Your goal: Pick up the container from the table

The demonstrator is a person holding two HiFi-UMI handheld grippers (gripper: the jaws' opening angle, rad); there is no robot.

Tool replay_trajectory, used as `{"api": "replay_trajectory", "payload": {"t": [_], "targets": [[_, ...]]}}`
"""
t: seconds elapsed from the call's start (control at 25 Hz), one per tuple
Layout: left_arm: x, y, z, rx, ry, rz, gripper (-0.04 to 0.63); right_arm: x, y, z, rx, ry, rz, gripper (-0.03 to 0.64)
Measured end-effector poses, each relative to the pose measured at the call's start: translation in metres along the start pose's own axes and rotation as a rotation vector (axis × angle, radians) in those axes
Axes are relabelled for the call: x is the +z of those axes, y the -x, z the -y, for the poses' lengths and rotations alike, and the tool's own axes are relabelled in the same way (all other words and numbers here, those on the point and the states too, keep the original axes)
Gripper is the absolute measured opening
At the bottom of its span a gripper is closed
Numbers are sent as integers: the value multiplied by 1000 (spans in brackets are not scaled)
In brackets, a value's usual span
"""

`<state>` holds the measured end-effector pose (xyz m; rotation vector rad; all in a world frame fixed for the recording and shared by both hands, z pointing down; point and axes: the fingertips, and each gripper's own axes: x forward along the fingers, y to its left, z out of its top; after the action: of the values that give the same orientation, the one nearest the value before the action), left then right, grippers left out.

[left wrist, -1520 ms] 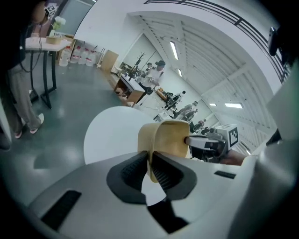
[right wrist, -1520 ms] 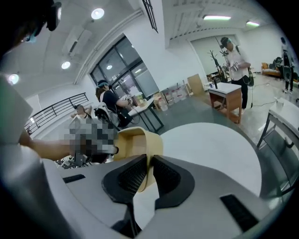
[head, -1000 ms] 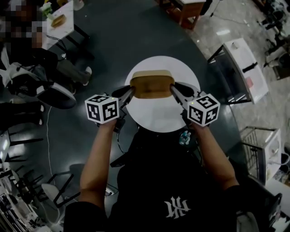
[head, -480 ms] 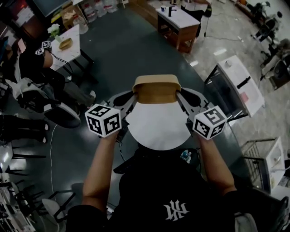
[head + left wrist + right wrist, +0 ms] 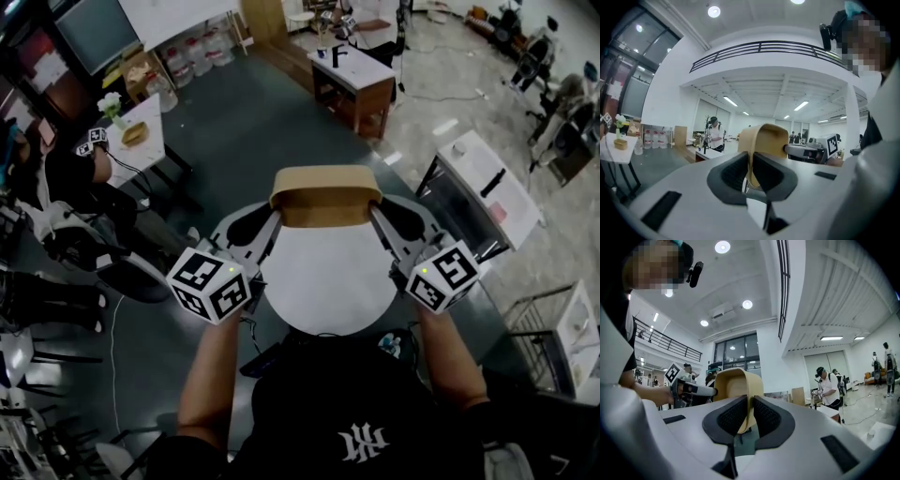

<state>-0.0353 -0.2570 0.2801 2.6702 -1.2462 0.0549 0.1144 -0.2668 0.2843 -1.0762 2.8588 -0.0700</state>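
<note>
A tan rectangular container [image 5: 326,195] hangs in the air above the round white table [image 5: 328,281], held level between both grippers. My left gripper [image 5: 275,217] is shut on the container's left rim [image 5: 750,159]. On the other end my right gripper [image 5: 376,217] is shut on its right rim [image 5: 747,411]. In the left gripper view the container [image 5: 764,140] stands up past the jaws, with the right gripper's finger [image 5: 804,151] reaching in from the right. The right gripper view shows the container [image 5: 736,385] and the left gripper's finger [image 5: 696,389] beyond it.
Dark floor surrounds the round table. A wooden desk [image 5: 356,80] stands beyond it, a white cabinet [image 5: 492,192] to the right, and a small white table [image 5: 136,136] with a person seated by it to the left. Other people stand farther off in the room.
Both grippers have lifted the container off the white table and carried it upward; it now hangs clear above the table's far edge. Both grips stay unchanged.
</note>
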Motion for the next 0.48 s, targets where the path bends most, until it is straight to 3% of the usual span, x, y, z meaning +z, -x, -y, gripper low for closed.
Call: {"api": "replay_trajectory", "payload": {"t": [0.48], "targets": [[41, 7, 33, -45, -91, 78, 35, 41, 26, -7, -42, 79, 96, 66]]}}
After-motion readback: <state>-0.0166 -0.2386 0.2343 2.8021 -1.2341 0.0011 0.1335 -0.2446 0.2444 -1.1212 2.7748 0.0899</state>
